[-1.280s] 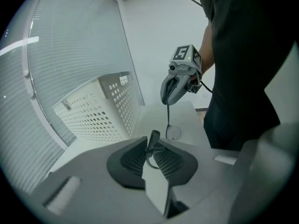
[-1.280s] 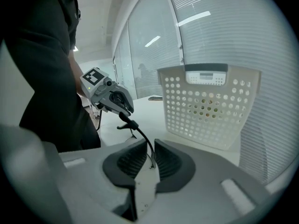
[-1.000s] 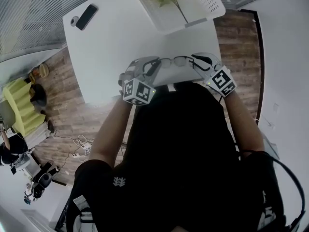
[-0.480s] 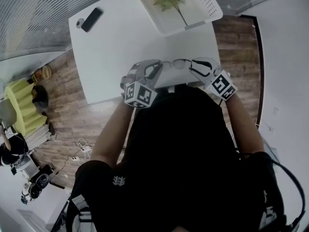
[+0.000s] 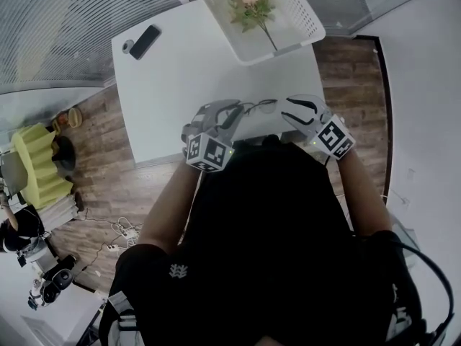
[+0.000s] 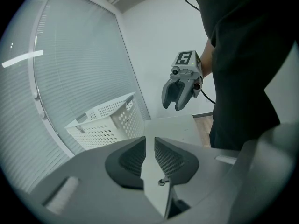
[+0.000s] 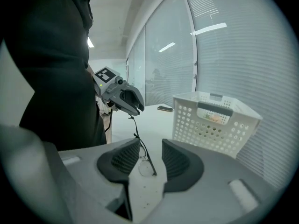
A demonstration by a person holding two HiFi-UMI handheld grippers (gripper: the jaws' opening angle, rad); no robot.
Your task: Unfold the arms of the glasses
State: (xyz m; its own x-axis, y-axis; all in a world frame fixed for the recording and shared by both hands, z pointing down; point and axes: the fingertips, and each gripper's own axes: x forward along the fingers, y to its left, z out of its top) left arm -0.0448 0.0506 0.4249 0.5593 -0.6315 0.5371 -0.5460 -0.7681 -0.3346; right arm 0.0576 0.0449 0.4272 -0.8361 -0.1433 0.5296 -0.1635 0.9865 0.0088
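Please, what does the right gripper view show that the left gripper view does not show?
Only the right gripper view: the glasses between the jaws of the right gripper, which have just been opening and do not press them; one arm runs up into the left gripper; a phone on the table.
Only the left gripper view: the right gripper from outside, and a small metal bit between the left gripper's jaws, which have just opened slightly.
Both: the white basket, the table, the window blinds, the person's dark clothing.
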